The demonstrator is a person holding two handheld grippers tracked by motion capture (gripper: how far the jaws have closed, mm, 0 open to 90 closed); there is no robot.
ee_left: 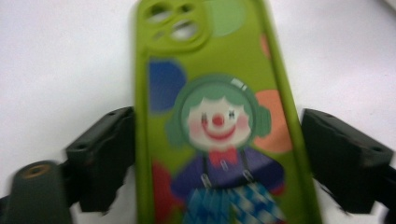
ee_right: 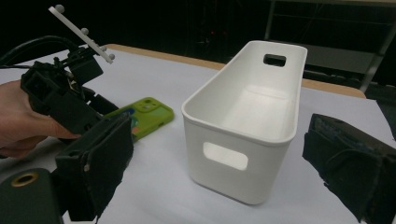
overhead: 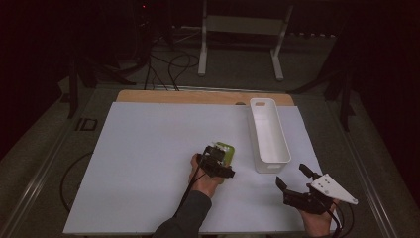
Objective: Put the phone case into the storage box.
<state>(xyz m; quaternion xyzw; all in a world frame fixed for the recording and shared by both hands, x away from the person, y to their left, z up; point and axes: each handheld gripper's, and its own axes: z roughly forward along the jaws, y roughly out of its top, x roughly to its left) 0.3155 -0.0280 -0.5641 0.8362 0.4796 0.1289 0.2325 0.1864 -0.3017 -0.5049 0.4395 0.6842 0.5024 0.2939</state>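
Left gripper view looks straight down on a lime-green soft phone case printed with a clown (ee_left: 219,135), lying flat on the white tabletop sheet (ee_left: 56,60) with the camera cut-outs at the far end. The left gripper (ee_left: 219,158) straddles it with its jaws spread, the left jaw about touching the case's long edge and the right one just clear, so nothing is clamped yet. To grip well, I judge the jaws should close evenly on the two long edges, low against the sheet, since a flexible case may bow or slip if pinched high or off-centre. In the high view the case (overhead: 227,148) sits right of the tabletop's middle, toward the near edge, just beside the long white plastic bin with handle slots (overhead: 270,134), which stands empty along the right edge. The right gripper (overhead: 293,177) hovers near the near right corner, jaws apart and empty. A wooden board (overhead: 198,96) shows along the sheet's far edge; beyond it the room is dark, with cables (overhead: 171,64) on the floor and a pale metal stand (overhead: 242,34).
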